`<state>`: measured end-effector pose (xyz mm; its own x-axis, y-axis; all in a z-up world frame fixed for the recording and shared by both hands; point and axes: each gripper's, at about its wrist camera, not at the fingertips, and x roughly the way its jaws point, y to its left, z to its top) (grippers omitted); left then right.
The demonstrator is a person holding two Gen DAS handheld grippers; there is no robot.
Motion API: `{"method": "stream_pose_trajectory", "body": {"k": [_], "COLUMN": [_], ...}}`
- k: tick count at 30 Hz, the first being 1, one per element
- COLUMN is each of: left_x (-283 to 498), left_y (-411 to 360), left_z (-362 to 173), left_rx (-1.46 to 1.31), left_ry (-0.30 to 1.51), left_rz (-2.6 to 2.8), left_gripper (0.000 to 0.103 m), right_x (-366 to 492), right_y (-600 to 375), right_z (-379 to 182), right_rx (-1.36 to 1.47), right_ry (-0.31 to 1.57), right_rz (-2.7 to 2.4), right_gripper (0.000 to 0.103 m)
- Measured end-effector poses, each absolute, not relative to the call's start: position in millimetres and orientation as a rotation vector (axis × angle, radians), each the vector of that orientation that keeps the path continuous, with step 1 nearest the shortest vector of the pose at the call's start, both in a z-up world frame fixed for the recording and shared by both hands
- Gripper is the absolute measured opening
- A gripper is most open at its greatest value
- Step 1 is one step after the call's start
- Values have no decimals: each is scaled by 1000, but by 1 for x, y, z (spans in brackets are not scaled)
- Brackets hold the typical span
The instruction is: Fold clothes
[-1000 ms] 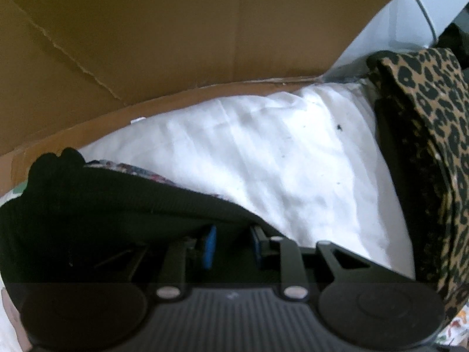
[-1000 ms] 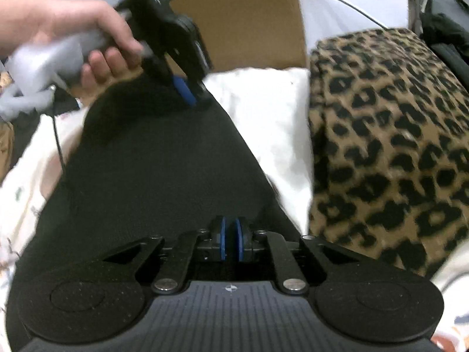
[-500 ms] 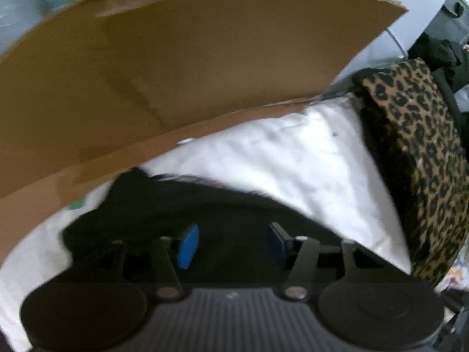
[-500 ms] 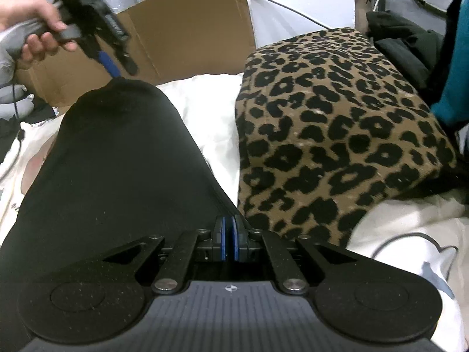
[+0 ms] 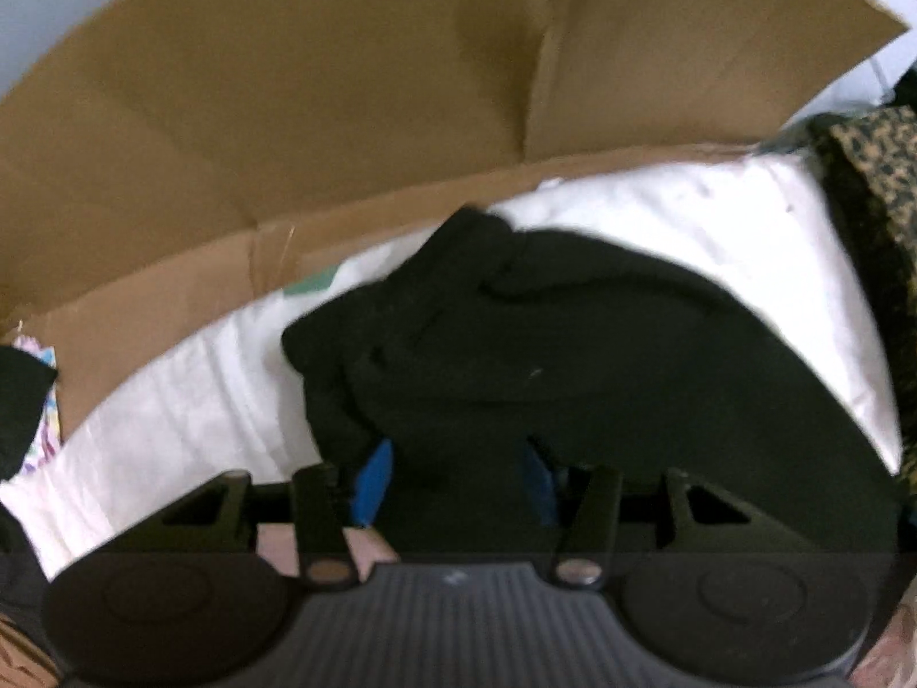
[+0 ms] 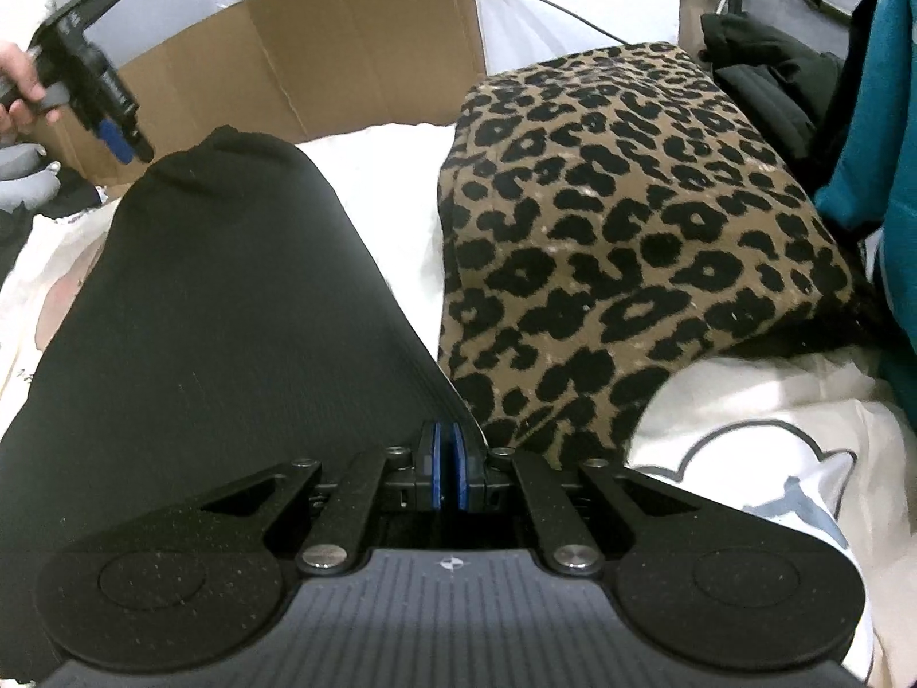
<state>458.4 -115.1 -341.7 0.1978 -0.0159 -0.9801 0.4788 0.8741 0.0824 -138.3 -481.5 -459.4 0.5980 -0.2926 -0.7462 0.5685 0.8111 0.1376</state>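
A black ribbed garment [image 6: 218,309] lies stretched along the white bedding [image 6: 401,160]. My right gripper [image 6: 450,473] is shut on its near edge. The far end of the black garment [image 5: 544,344] lies bunched on the white sheet [image 5: 172,413] in the left wrist view. My left gripper [image 5: 455,479] is open, with blue pads apart, held above and clear of the cloth. It also shows in the right wrist view [image 6: 123,143], lifted off the garment's far corner at the upper left.
A leopard-print pillow [image 6: 630,241] lies right of the garment. A brown cardboard box [image 5: 344,114] stands behind the bed's far edge. Dark bags [image 6: 768,74] and a teal cloth [image 6: 882,132] are at the far right. A patterned white duvet [image 6: 745,447] lies below the pillow.
My left gripper has opened, let go of the garment's far end and pulled up and back to the left. My right gripper stays shut on the near edge.
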Motion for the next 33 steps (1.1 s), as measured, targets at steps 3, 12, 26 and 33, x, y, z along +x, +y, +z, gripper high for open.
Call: {"method": "stream_pose_trajectory", "body": {"k": [3, 12, 26, 33], "left_x": [467, 493, 463, 417], "left_y": [-108, -109, -60, -53], "left_z": [-361, -399, -350, -329], "left_rx": [398, 500, 456, 436], "left_ry": [1340, 1325, 1260, 1233], "left_rz": [-328, -258, -373, -445], "left_gripper": [52, 67, 68, 68], "right_x": [-142, -159, -173, -187], "right_y": [-480, -481, -468, -463], "right_z": [-461, -463, -456, -444], "right_rx": [380, 387, 378, 407], "right_ry": [798, 846, 843, 831], "right_rz": [-519, -505, -544, -560], "right_gripper": [10, 10, 10, 11]}}
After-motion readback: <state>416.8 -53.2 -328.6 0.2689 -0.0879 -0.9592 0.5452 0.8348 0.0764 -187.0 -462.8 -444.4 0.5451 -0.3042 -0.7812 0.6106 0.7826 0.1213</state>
